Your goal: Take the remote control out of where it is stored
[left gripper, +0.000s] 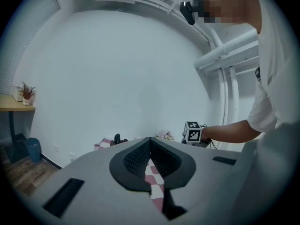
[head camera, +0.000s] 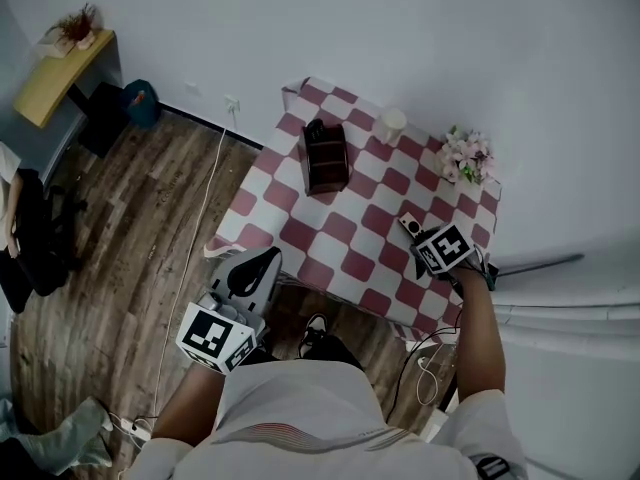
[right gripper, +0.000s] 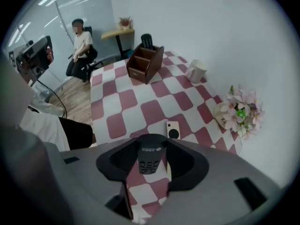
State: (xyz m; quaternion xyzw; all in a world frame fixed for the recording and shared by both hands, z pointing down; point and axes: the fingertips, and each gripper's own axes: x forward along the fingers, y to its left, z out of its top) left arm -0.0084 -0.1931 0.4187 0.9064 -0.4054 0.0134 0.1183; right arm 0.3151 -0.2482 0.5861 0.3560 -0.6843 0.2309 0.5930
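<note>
while the right arm reaches out with its wrist tipped steeply down, the right gripper (right gripper: 151, 146) clamps the black remote control (right gripper: 150, 157) endwise between wide-set jaws; its white label is too small to read. just beyond lies a white device (right gripper: 173, 130), far beyond the wooden holder (right gripper: 145, 62). the left gripper (left gripper: 150, 139), held level, is closed and empty.

The left gripper's (left gripper: 150, 139) grey jaws meet at their tips with nothing between them, checked tablecloth (left gripper: 153, 178) showing below, while beyond, against a white wall, a person's arm (left gripper: 229, 130) holds a marker cube (left gripper: 192, 131) near pale flowers (left gripper: 164, 135).
</note>
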